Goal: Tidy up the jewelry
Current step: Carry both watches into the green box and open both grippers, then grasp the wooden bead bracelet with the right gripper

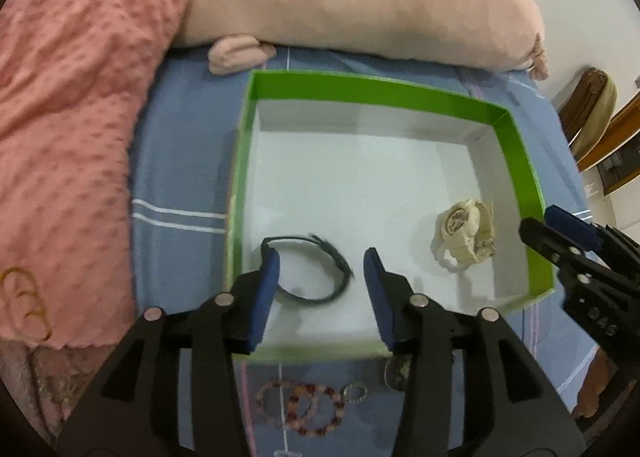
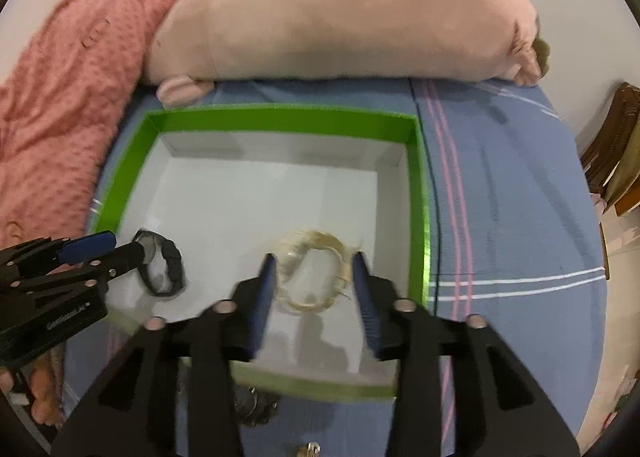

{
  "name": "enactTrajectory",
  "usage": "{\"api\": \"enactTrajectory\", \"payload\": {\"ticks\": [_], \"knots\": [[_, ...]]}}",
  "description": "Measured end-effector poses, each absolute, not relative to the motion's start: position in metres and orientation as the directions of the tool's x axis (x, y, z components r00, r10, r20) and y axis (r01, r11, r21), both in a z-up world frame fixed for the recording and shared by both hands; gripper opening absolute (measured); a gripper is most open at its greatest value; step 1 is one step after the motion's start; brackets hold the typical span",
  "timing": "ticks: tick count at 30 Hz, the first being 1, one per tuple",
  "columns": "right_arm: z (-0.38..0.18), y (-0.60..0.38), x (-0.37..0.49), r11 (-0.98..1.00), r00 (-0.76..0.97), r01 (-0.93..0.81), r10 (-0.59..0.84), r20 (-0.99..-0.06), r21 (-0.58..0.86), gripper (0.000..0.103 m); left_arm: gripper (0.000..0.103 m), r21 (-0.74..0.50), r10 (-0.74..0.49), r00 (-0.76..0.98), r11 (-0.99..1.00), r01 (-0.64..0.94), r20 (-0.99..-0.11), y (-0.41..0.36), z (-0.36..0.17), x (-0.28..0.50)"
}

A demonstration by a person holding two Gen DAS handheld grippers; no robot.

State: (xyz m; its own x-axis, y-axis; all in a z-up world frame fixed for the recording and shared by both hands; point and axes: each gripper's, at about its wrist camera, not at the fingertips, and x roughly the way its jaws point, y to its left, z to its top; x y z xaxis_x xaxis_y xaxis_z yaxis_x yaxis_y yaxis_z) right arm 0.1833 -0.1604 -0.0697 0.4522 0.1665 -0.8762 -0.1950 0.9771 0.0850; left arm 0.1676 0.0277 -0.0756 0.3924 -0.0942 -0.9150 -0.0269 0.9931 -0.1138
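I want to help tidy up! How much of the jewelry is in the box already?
Two pieces lie inside the green box: a black band and a cream watch. The left gripper and right gripper stand open, pressing on neither. Still left on the blue sheet: a beaded bracelet and a small ring.

The box (image 1: 516, 161) looks like card: matt white inside, with a smooth, slightly glossy green rim. In it lie a black band (image 1: 316, 269) of matt rubbery plastic and a cream watch (image 1: 466, 235) of smooth plastic. The bedsheet (image 2: 512, 193) is flat woven cloth, blue with thin stripes. The pink blanket (image 1: 68, 105) is fleecy cloth with a raised dotted texture; the pale pillow (image 2: 332, 17) is soft, matt plush. The bead bracelets (image 1: 304, 409) look glossy. Both grippers (image 1: 320, 277) (image 2: 314, 281) are matt black plastic with shiny metal pins and 2 blue matt pads (image 1: 267, 281) each.
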Motion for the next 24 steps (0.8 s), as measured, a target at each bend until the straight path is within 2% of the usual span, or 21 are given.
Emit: {"api": "enactTrajectory", "payload": {"ticks": [4, 8, 11, 14, 18, 20, 24], "knots": [[-0.050, -0.176, 0.142, 0.961, 0.451, -0.226, 0.247, -0.858, 0.158, 0.043, 0.049, -0.128, -0.089, 0.422, 0.990, -0.064, -0.902, 0.045, -0.061, 0.129], [-0.054, -0.179, 0.097, 0.935, 0.401, -0.287, 0.315, -0.860, 0.208, 0.044, 0.049, -0.150, -0.084, 0.392, 0.979, -0.141, -0.916, 0.067, -0.073, 0.083], [-0.083, -0.164, 0.075, 0.919, 0.355, -0.351, 0.306, -0.883, 0.178, 0.043, 0.047, -0.144, -0.081, 0.333, 0.975, -0.168, -0.939, 0.067, -0.099, 0.063], [-0.125, -0.157, 0.073, 0.921, 0.283, -0.333, 0.300, -0.911, 0.200, 0.043, 0.047, -0.134, -0.089, 0.293, 0.981, -0.138, -0.952, 0.052, -0.121, 0.052], [-0.144, -0.148, 0.078, 0.932, 0.264, -0.309, 0.277, -0.924, 0.191, 0.043, 0.047, -0.100, -0.070, 0.265, 0.990, -0.102, -0.962, 0.037, -0.136, 0.049], [-0.147, -0.146, 0.084, 0.935, 0.269, -0.298, 0.273, -0.924, 0.190, 0.041, 0.047, -0.101, -0.072, 0.261, 0.990, -0.102, -0.963, 0.035, -0.139, 0.050], [-0.156, -0.138, 0.099, 0.942, 0.273, -0.297, 0.240, -0.932, 0.156, 0.031, 0.047, -0.098, -0.068, 0.257, 0.990, -0.103, -0.964, 0.034, -0.141, 0.052]]}}
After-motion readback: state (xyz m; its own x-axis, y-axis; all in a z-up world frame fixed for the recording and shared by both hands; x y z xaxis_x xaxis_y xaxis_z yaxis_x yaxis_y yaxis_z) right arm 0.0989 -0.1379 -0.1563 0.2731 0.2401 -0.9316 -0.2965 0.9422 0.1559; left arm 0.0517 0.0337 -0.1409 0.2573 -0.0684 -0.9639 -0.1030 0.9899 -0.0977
